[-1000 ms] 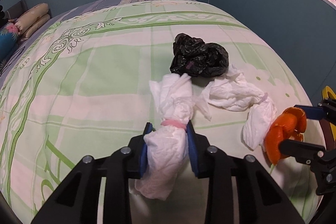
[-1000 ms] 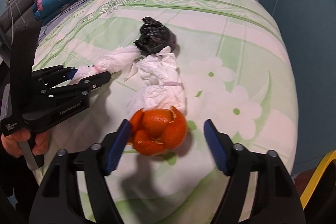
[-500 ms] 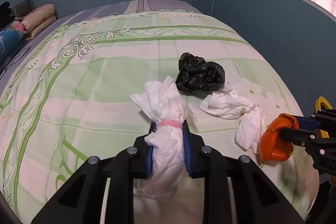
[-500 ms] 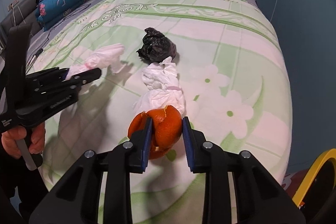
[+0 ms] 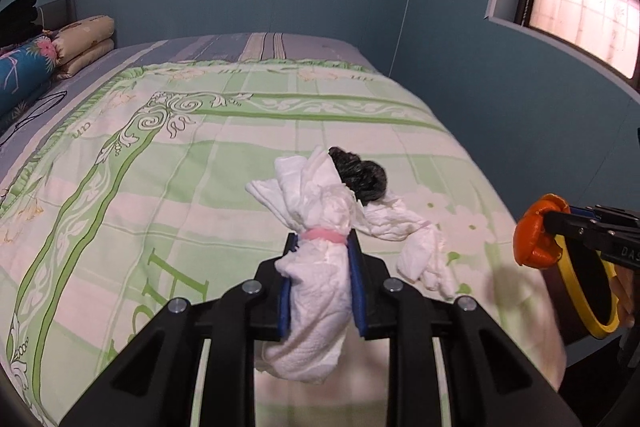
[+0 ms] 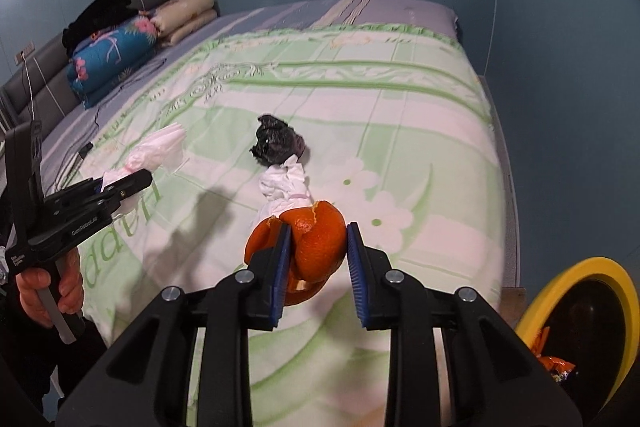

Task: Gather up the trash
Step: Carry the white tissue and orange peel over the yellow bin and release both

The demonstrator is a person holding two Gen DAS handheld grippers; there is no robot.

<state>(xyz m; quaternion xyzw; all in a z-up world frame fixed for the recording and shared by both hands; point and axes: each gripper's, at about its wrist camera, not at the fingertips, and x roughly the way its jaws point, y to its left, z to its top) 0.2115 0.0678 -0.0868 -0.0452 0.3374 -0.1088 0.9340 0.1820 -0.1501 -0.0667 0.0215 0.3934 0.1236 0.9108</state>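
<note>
Above the bed (image 6: pixel 420 131), your left gripper (image 5: pixel 322 267) pinched tissue (image 5: pixel 316 291), your right (image 6: pixel 316 247) peel (image 6: pixel 316 243); carrying to the bin (image 6: pixel 576 279) beside it seemed next.

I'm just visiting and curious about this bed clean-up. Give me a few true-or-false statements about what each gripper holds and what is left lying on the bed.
1. The left gripper is shut on a white tissue bundle tied with a pink band. True.
2. The right gripper is empty. False: it is shut on the orange peel.
3. A crumpled black bag lies on the bed. True.
4. The bin has a red rim. False: the rim is yellow.
5. No loose tissue is left on the bed. False: a white tissue lies by the black bag.
</note>
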